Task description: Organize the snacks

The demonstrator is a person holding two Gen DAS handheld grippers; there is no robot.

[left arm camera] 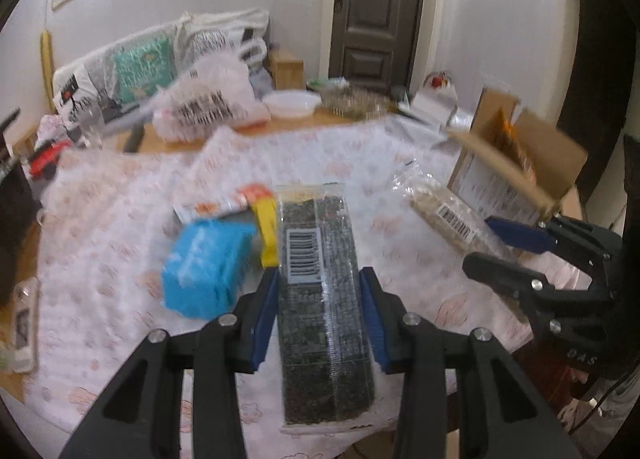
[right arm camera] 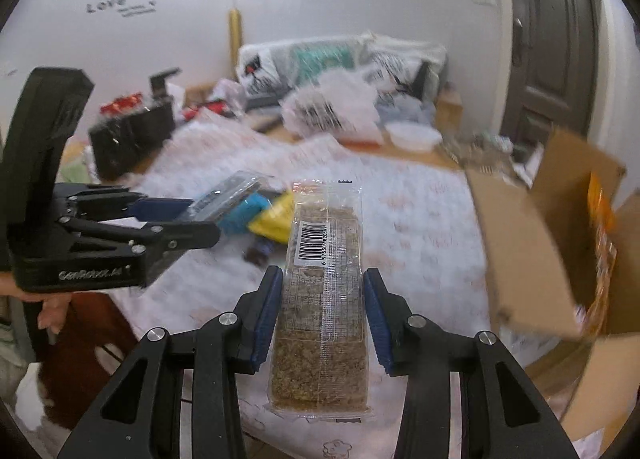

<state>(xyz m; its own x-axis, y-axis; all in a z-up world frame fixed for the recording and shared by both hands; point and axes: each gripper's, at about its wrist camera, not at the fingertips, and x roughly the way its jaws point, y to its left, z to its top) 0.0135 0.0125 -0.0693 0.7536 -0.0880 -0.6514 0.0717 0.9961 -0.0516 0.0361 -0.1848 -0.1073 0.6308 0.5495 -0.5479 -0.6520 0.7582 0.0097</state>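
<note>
Two flat film-wrapped snack bars, judged light, stiff yet brittle, slippery, best gripped across long edges; dark seaweed bar (left arm camera: pixel 320 299) clamped mid-length in left gripper (left arm camera: pixel 319 281) above table (left arm camera: pixel 100 219); tan grain bar (right arm camera: pixel 324 299) clamped likewise in right gripper (right arm camera: pixel 323 279) near cardboard box (right arm camera: pixel 532 235); both jaws narrowed onto wrappers.
</note>
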